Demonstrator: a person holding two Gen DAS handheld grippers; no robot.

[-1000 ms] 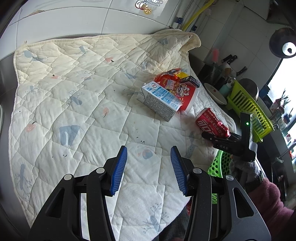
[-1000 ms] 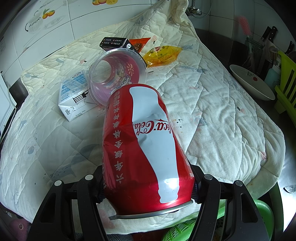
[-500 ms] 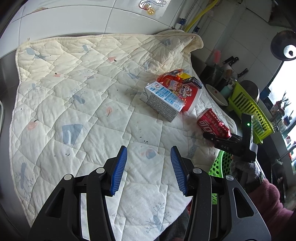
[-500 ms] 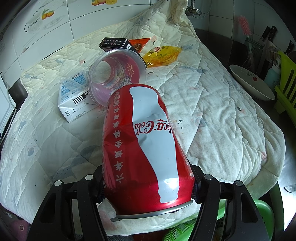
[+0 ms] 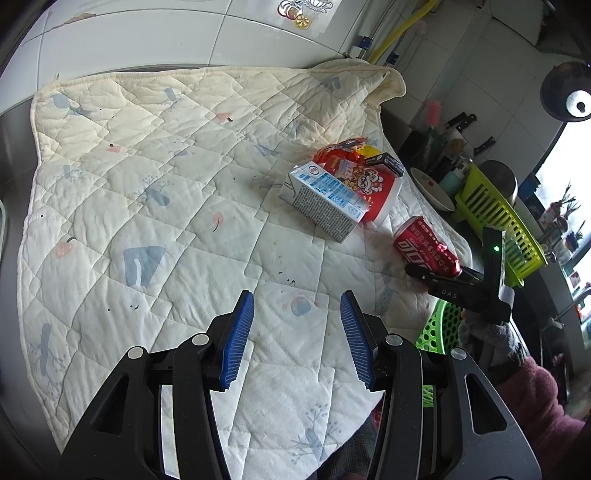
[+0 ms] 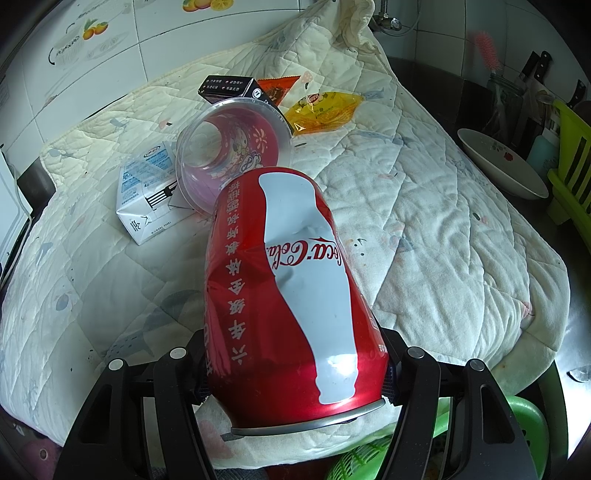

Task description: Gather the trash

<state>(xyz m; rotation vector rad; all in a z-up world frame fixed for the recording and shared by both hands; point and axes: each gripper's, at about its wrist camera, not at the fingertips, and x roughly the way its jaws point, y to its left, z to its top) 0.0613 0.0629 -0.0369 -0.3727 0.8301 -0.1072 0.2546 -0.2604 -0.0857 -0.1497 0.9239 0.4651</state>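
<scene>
My right gripper is shut on a dented red Coca-Cola can, held above the quilt's front edge; the can also shows in the left wrist view at right. My left gripper is open and empty over the near part of the quilt. On the quilt lie a white and blue milk carton, a red plastic cup on its side, a black box, an orange wrapper and a yellow packet. A green basket sits below the quilt's right edge.
A white bowl stands on the dark counter right of the quilt. A yellow-green dish rack and knives are further right. White tiled wall runs behind the quilt.
The left gripper's view has drifted slightly, so the trash pile sits a little further off. The right gripper keeps the can in the same grip, moved slightly toward the quilt's front edge.
</scene>
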